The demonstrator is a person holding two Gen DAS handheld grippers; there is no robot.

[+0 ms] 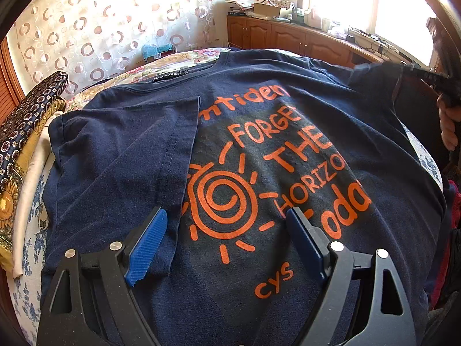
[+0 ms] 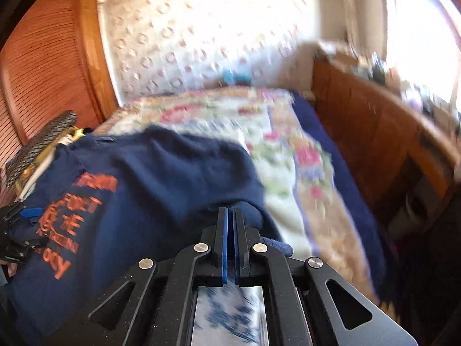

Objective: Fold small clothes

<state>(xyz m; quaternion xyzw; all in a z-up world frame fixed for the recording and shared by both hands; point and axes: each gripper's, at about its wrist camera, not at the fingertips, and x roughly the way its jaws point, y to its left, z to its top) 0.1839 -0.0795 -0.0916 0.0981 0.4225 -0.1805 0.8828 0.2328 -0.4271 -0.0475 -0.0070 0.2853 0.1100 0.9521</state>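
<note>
A navy-blue cotton T-shirt with orange printed lettering and a spiral sun (image 1: 259,173) lies spread front-up on a bed covered by a floral quilt (image 2: 273,132). Its sleeve on the left of the left wrist view is folded in over the chest, hiding the first letters of the print.

The left gripper (image 1: 227,225) hangs over the lower part of the shirt, its blue-padded fingers (image 1: 148,245) spread wide with nothing between them.

The right gripper (image 2: 230,225) is pressed together; a fold of the shirt's far side bulges just beyond the tips, but heavy motion blur makes it hard to tell whether cloth is actually pinched.

In the left wrist view, that gripper is only a dark blur at the right edge, with part of a hand (image 1: 448,127) cut off by the frame. A stack of folded patterned fabrics (image 1: 26,150) sits beside the shirt.
</note>
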